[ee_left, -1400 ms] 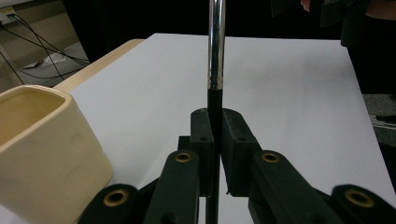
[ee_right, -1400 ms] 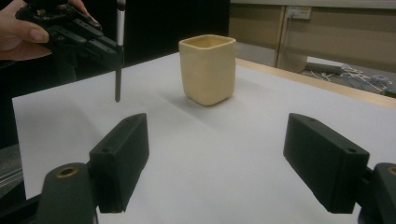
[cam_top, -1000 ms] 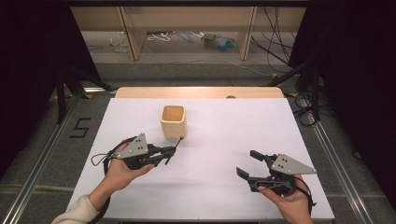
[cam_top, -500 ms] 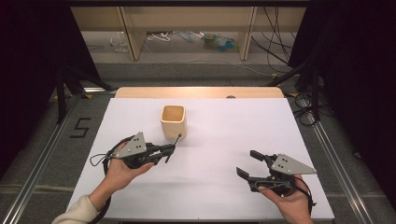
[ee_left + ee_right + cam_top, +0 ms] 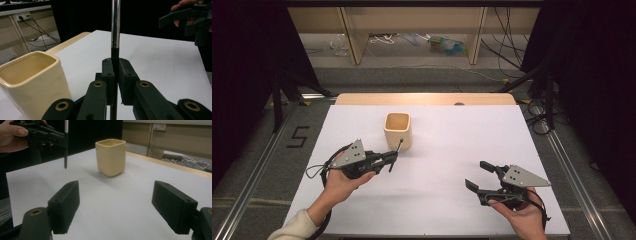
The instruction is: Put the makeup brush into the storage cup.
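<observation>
Black jaws of the left gripper [image 5: 388, 161] are seen pressed together on a thin rod [image 5: 115, 30], black at its lower part and shiny metal above (what kind of tool it is cannot be told). The rod is held upright, just beside the cream cup [image 5: 398, 129], at the side nearer the person, and its lower tip is seen hanging above the table in the right gripper view. The cup, square-sided with rounded corners, is stood upright on the white table [image 5: 447, 145], toward the far middle. Well apart from the cup, at the near right, the right gripper [image 5: 482, 176] is held with its jaws spread wide and nothing between them, pointed toward the cup.
</observation>
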Available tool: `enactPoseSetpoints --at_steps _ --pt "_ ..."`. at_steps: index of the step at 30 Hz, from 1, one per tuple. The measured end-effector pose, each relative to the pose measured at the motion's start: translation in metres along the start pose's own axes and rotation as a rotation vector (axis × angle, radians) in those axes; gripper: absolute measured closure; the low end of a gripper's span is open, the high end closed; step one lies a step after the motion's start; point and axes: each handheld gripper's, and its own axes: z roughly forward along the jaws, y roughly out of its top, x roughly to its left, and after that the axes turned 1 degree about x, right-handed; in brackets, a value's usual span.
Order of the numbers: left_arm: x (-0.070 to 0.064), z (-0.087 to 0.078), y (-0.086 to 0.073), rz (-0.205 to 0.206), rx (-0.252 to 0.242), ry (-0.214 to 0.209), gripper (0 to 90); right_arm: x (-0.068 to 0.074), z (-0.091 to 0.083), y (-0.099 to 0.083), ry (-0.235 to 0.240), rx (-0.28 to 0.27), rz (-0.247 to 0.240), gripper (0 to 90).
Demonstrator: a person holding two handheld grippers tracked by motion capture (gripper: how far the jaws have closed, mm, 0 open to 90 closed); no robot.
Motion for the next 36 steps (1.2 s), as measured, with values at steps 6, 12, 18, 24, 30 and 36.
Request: enactPoseSetpoints --at_steps 6,12,18,24,30,36 --pt "0.0009 -0.001 0.0015 -0.005 -0.014 0.013 83.8 0.0001 0.0001 0.0 0.001 -0.002 0.0 23.5" --pt "0.0022 -0.0021 0.0028 -0.007 -0.028 0.025 83.8 -0.0002 -0.0002 0.0003 0.0 -0.001 -0.002 23.4" --pt "0.0033 -0.0031 0.0037 -0.021 -0.041 0.041 83.8 -0.0003 -0.0011 0.0006 -0.003 0.001 -0.001 23.4" --pt "0.0045 -0.0037 0.0053 -0.025 -0.053 0.05 83.8 -0.0011 -0.0023 0.0012 -0.013 0.0 -0.008 23.0" --pt "0.0056 -0.0051 0.0061 -0.025 -0.059 0.056 83.8 -0.0019 -0.0018 0.0009 -0.019 -0.011 -0.007 22.9" --pt "0.0074 -0.0065 0.007 -0.036 -0.074 0.064 83.8 -0.0033 -0.0006 0.0003 -0.005 -0.024 0.001 22.4"
